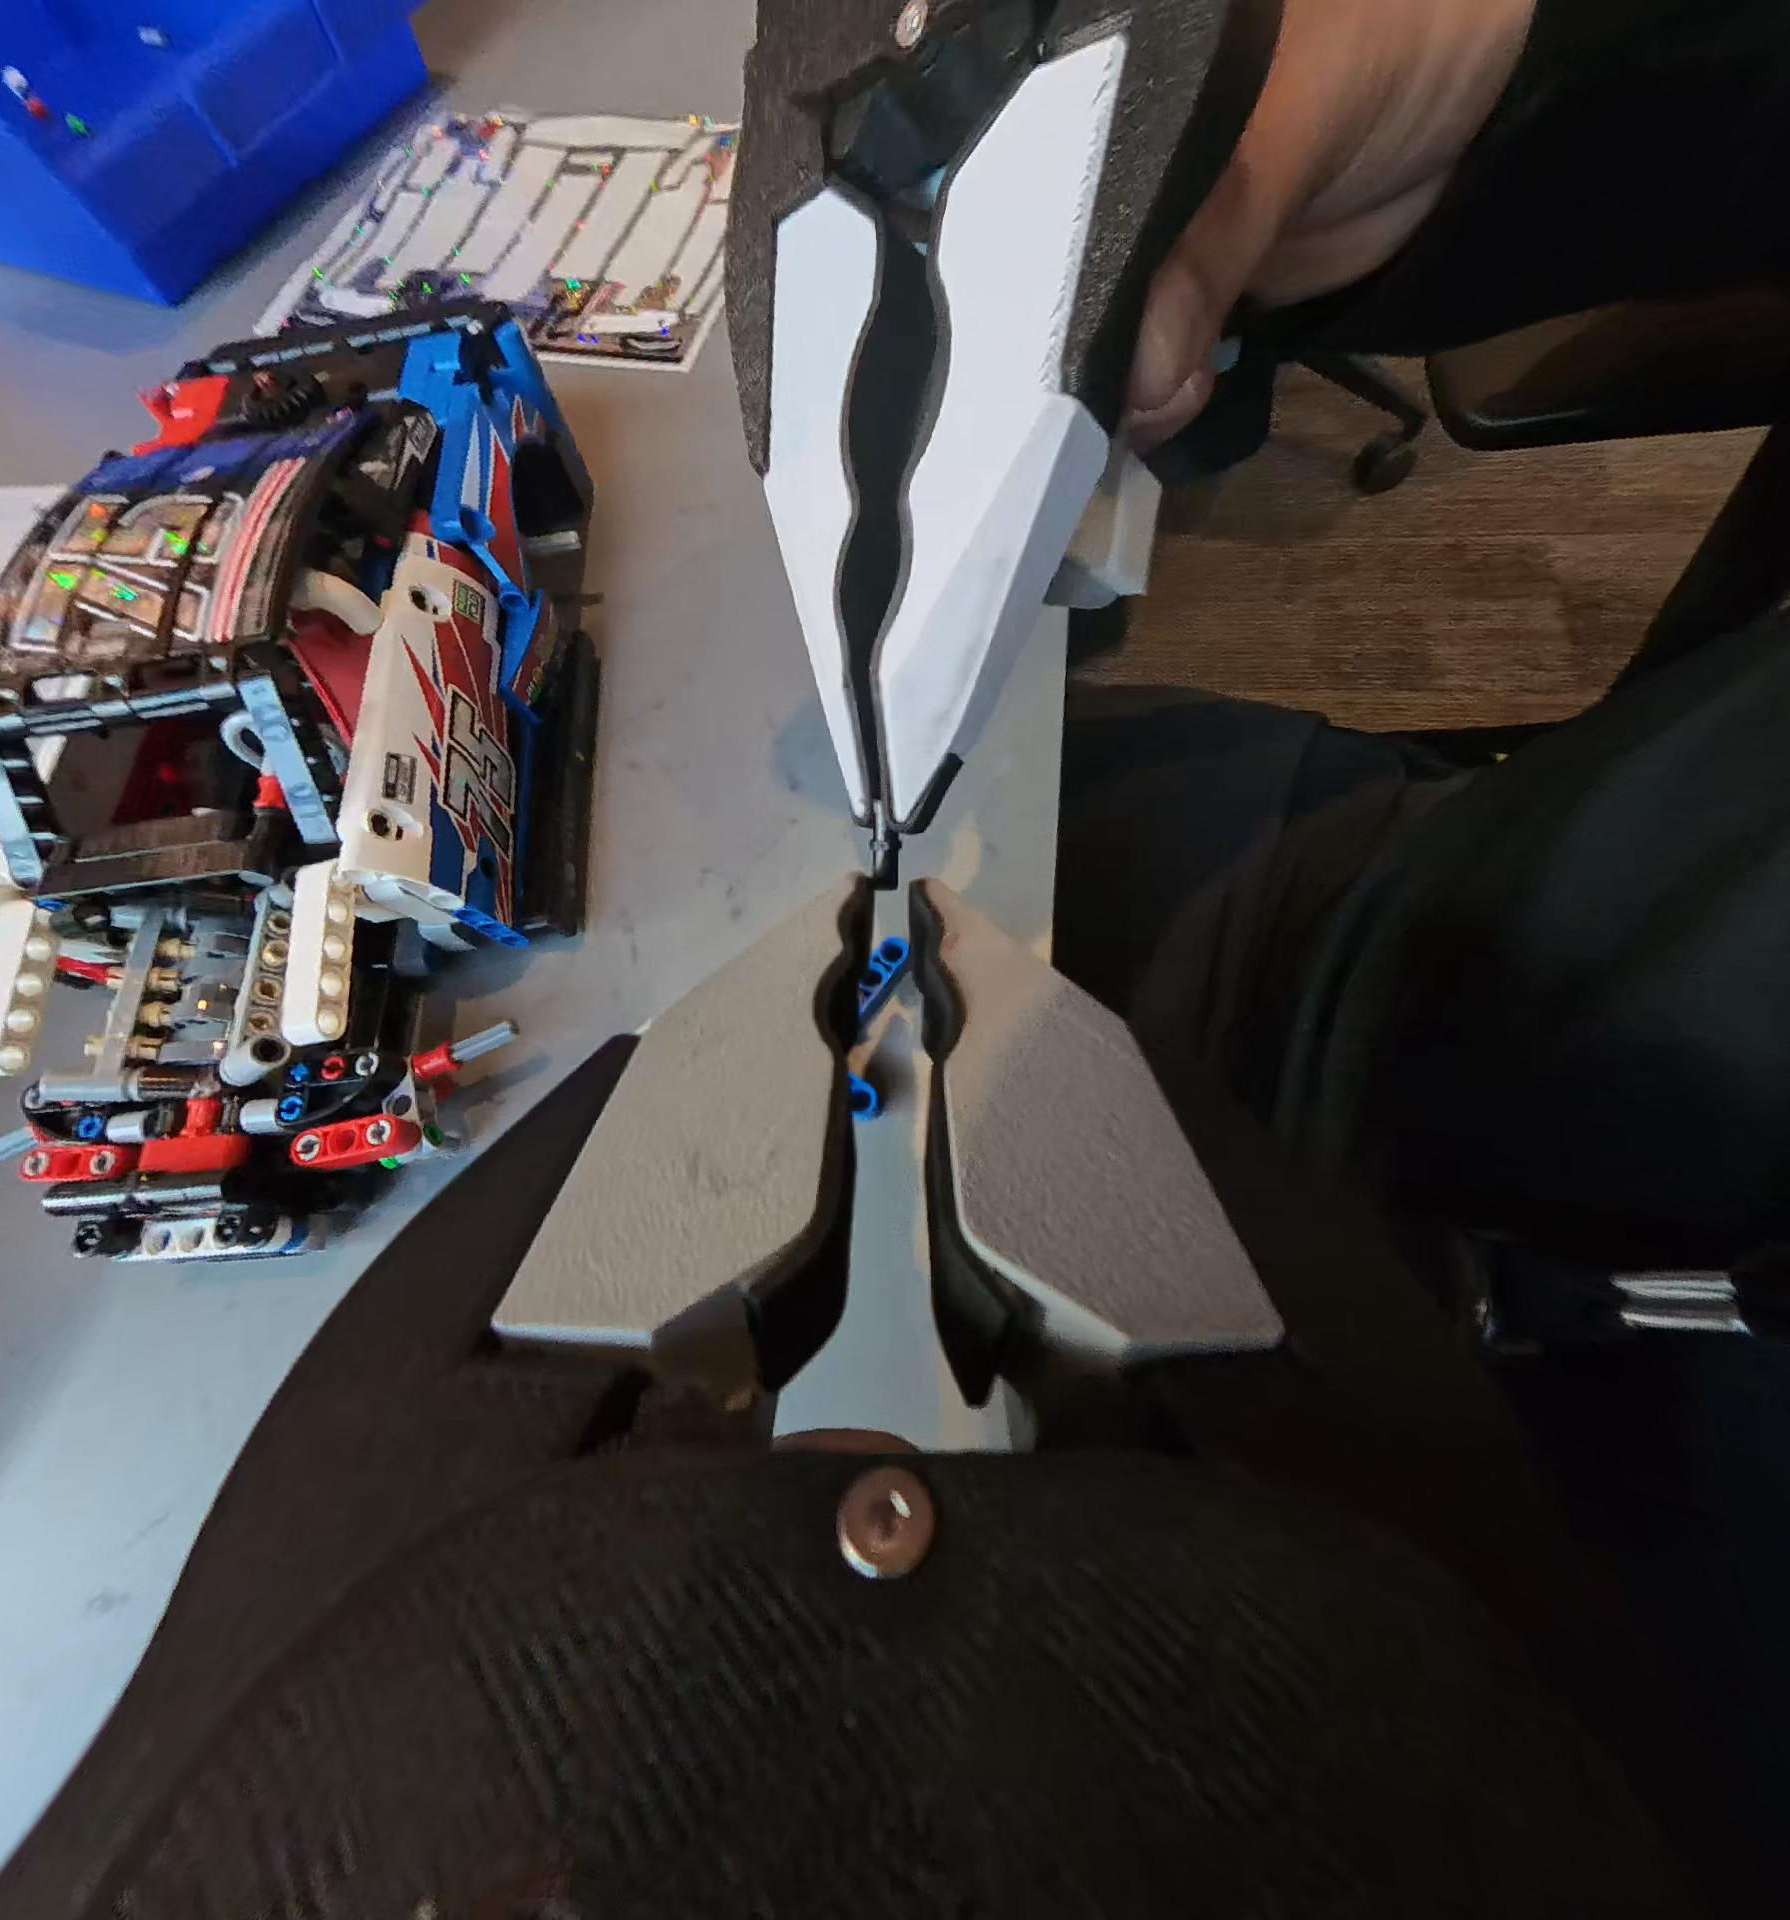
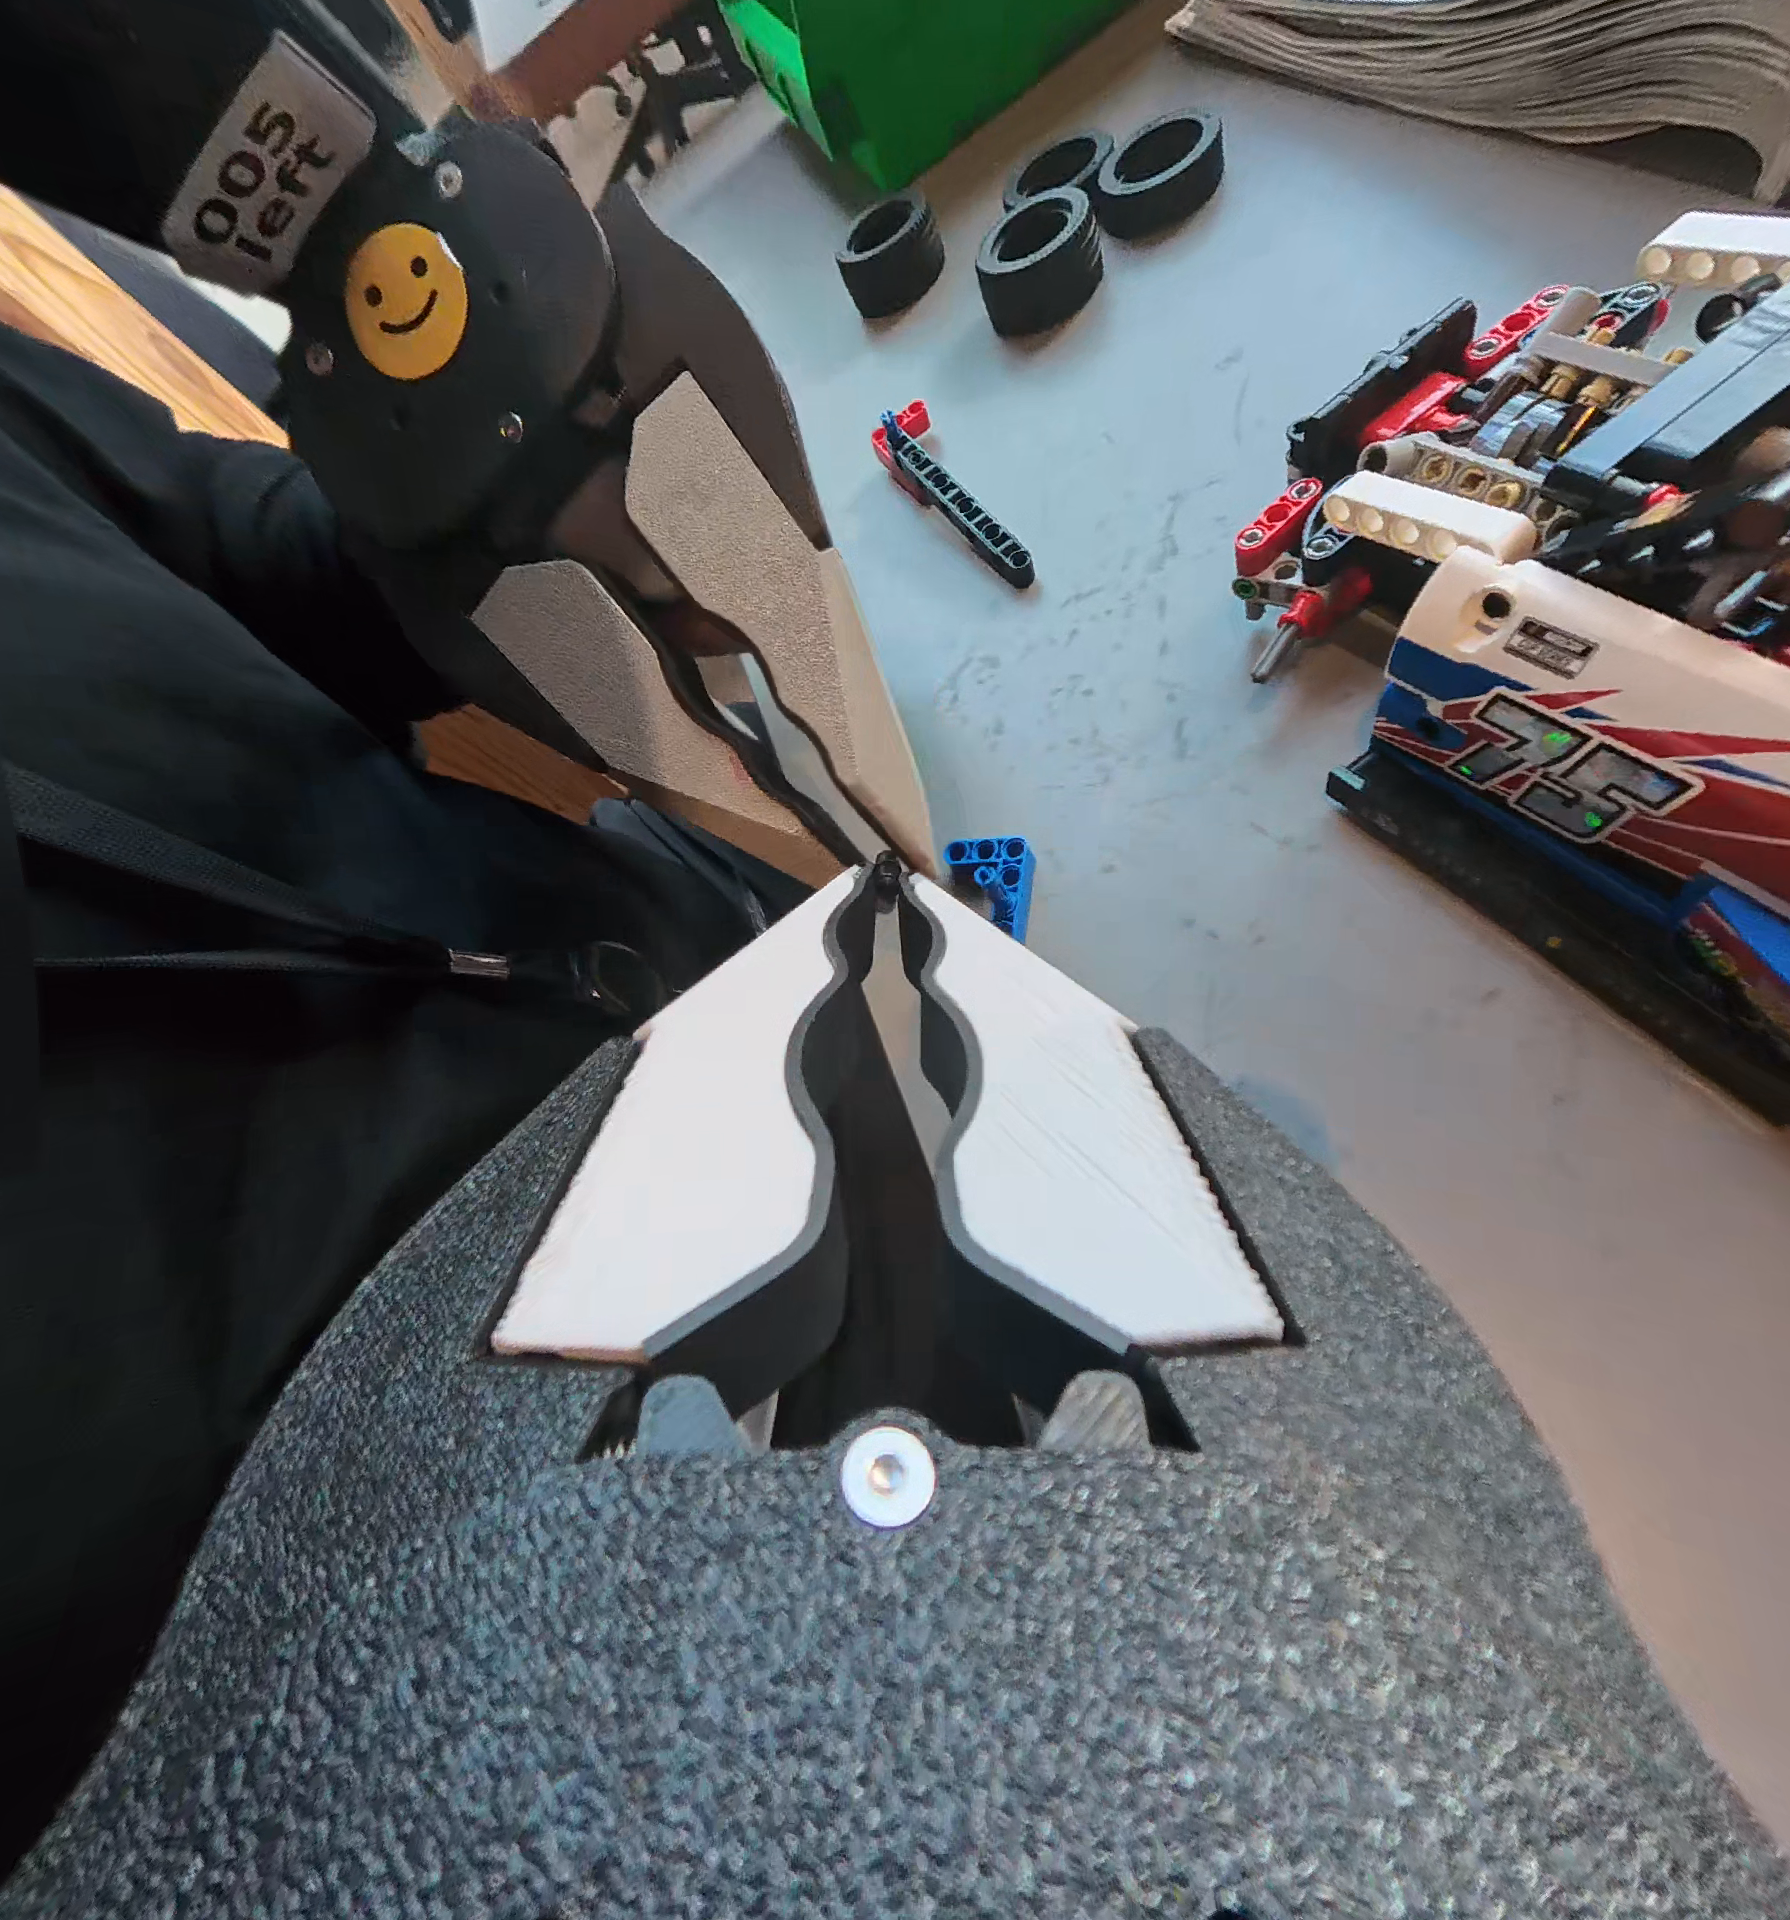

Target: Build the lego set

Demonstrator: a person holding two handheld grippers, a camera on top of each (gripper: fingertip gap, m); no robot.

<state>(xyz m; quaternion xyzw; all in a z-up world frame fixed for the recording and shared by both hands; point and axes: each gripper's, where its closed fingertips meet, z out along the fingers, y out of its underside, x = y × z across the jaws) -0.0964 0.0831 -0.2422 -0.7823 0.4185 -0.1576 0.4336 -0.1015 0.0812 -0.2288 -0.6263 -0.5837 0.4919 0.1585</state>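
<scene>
The left gripper (image 1: 886, 883) has a black ribbed plastic body with one silver round screw (image 1: 886, 1522) in the middle. Its two grey grainy fingers (image 1: 704, 1132) have wavy black inner edges. On its round black back sit a yellow smiling-face sticker (image 2: 406, 301) and a grey label with dark writing (image 2: 265, 187). The right gripper (image 2: 886, 883) has a black rough-grained body, a silver screw (image 2: 886, 1475) and white ridged fingers (image 2: 683, 1174) with grey wavy edges. The person wears a black sleeve (image 2: 91, 582).
</scene>
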